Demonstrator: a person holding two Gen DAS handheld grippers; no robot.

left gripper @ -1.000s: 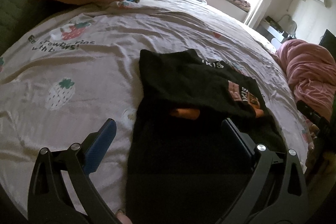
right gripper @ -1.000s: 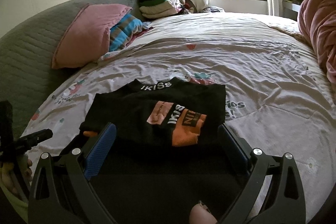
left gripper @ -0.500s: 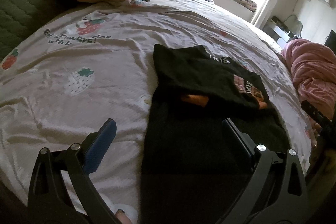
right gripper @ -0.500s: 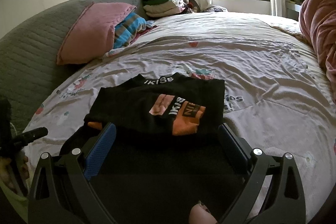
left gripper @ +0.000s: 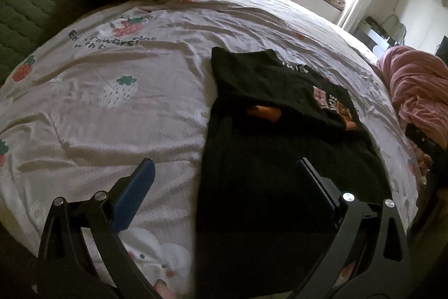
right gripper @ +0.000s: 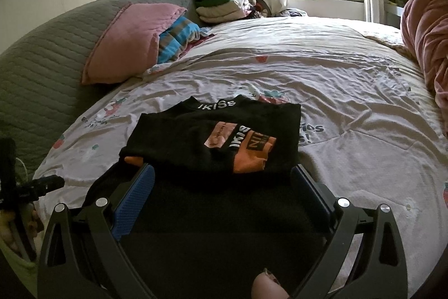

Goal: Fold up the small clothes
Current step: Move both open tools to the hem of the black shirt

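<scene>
A small black shirt (right gripper: 212,136) with an orange and pink print lies partly folded on the strawberry-print bed sheet (right gripper: 350,80). Its top is folded over and its dark lower part reaches toward me. It also shows in the left wrist view (left gripper: 268,91). My left gripper (left gripper: 224,175) is open and empty above the shirt's left lower edge. My right gripper (right gripper: 222,178) is open and empty just above the shirt's near part.
A pink pillow (right gripper: 131,41) and a blue striped cloth (right gripper: 176,38) lie at the bed's head by the green quilted headboard (right gripper: 36,69). A stack of folded clothes (right gripper: 221,3) sits near the window. A pink blanket (left gripper: 417,91) lies on the right.
Both grippers have pulled back and up from the shirt, so it looks farther away. Both stay open. The shirt has not moved.
</scene>
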